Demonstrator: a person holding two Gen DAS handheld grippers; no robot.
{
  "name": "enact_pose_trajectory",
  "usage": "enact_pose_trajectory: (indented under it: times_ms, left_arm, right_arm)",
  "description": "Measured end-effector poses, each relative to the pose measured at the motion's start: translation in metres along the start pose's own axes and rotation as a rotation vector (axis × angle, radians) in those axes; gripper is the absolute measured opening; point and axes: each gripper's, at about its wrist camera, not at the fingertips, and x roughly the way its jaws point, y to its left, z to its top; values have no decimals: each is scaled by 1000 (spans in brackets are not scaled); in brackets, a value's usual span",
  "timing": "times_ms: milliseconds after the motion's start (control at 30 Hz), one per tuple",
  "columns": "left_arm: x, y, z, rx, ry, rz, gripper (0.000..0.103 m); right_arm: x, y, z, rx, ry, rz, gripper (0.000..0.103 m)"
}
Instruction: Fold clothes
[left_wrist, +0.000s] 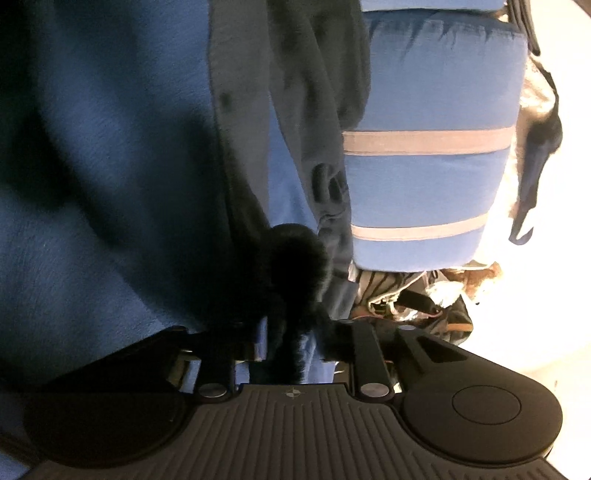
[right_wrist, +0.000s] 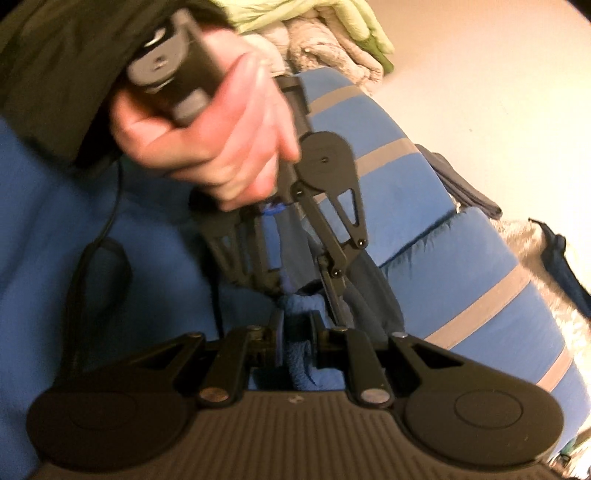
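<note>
Right tongs (right_wrist: 297, 341) pinch blue fleece garment (right_wrist: 299, 354); left tongs (left_wrist: 291, 343) pinch the same garment's dark fuzzy edge. Garment hangs between them, against blue grey-striped cushion (left_wrist: 428, 177).

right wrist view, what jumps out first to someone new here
A bare hand at upper left grips the left gripper, which pinches blue fleece fabric at centre. The right gripper clamps the same fleece just below. To the right, a blue garment with grey stripes hangs folded.
</note>
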Motion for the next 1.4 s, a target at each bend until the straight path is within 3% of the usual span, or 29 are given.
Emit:
enact_pose_trajectory:
  times_ms: [100, 200, 367, 400, 433, 533, 600, 900, 1133, 1400]
  left_arm:
    - [1, -8, 0, 44, -27, -11, 19]
    - [-1, -20, -1, 87, -47, -23, 18]
    - [-6, -43, -7, 166, -56, -44, 18]
    - [-7, -47, -8, 173, -56, -54, 18]
    - [-8, -51, -9, 178, -58, -61, 18]
    - [-10, -63, -11, 186, -65, -86, 18]
    - [-10, -73, -13, 189, -67, -109, 18]
    - [-31, -143, -24, 281, -95, -229, 18]
    - [-51, -199, -27, 340, -153, -316, 18]
    - [-89, -238, -28, 393, -253, -378, 18]
  right_arm:
    - [-4, 3, 0, -10, -11, 7, 10]
    - [-9, 5, 1, -11, -19, 6, 19]
    - [-15, -10, -8, 56, 14, -37, 62]
    - [-18, -14, -12, 67, 20, -61, 80]
    - [-21, -17, -16, 66, 20, -90, 91]
    - [-24, -28, -34, 55, 61, -182, 101]
    - [-23, -40, -52, 89, 110, -234, 103]
    - [-29, -91, -128, 399, 313, -305, 103]
    - [-29, -115, -155, 632, 340, -234, 103]
    - [-17, -125, -162, 674, 337, -176, 103]
